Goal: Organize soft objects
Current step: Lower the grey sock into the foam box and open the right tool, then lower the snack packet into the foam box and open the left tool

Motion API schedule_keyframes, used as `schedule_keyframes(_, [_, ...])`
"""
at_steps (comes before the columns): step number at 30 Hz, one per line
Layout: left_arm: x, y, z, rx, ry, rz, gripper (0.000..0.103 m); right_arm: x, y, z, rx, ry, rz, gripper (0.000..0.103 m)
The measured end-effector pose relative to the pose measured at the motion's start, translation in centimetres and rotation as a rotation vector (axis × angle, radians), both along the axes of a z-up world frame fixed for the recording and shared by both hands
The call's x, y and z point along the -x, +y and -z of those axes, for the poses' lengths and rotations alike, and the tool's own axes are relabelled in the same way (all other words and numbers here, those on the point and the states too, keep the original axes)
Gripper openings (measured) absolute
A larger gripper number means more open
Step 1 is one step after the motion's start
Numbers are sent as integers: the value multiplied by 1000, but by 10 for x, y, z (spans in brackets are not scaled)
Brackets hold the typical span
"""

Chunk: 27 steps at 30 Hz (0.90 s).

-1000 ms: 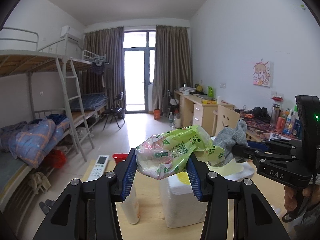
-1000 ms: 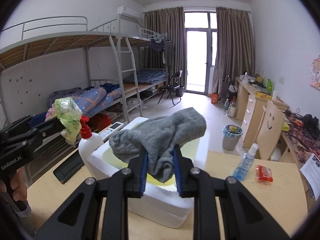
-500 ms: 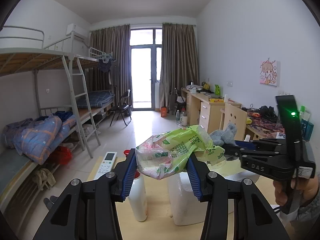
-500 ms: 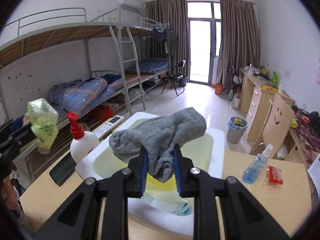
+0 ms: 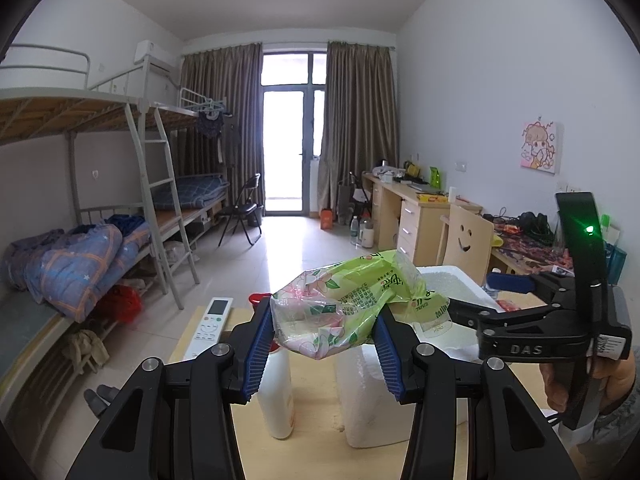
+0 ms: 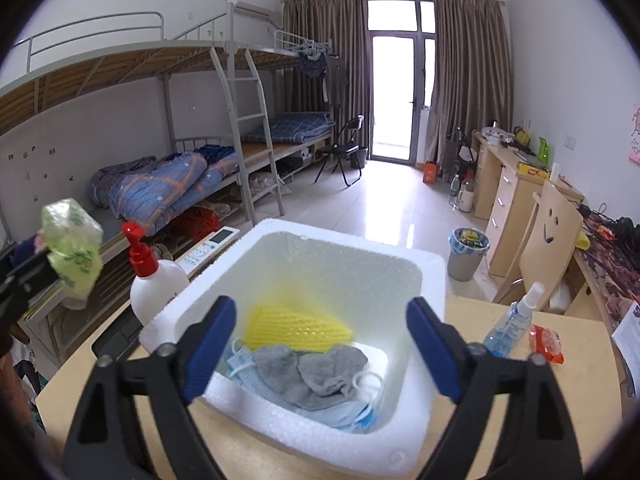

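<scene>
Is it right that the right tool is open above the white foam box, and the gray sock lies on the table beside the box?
Not quite. The right tool is open above the white foam box, but the gray sock lies inside the box, on the blue face masks and next to the yellow mesh piece. The right wrist view shows this.

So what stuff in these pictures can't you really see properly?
- Left wrist view: the inside of the foam box is hidden by the green tissue pack and the right gripper.
- Left wrist view: the print on the green tissue pack is too crumpled to read.
- Right wrist view: the face masks lie mostly under the grey sock, so their number is unclear.
- Right wrist view: the left gripper is cut off by the edge.
</scene>
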<state>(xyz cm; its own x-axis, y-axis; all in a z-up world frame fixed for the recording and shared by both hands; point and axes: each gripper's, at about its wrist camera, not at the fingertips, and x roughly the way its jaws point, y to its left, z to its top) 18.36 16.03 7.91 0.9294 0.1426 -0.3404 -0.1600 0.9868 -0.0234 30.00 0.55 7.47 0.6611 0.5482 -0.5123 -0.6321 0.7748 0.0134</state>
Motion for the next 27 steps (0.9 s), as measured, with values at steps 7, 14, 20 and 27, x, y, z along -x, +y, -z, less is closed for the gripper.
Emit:
schedule_keyframes(7, [-3, -5, -3, 5, 6, 26, 50, 12, -13, -9, -15, -29, 15, 98])
schedule_keyframes(14, [-11, -11, -5, 28, 18, 79, 50, 27, -36, -17, -40, -69, 52, 98])
schedule_keyframes(20, [-23, -22, -3, 51, 36, 123, 49, 37, -56, -23, -56, -92, 82, 98])
schedule_keyframes(27, [-34, -39, -1, 33, 55, 169, 49, 46, -82, -25, -77, -121, 140, 98])
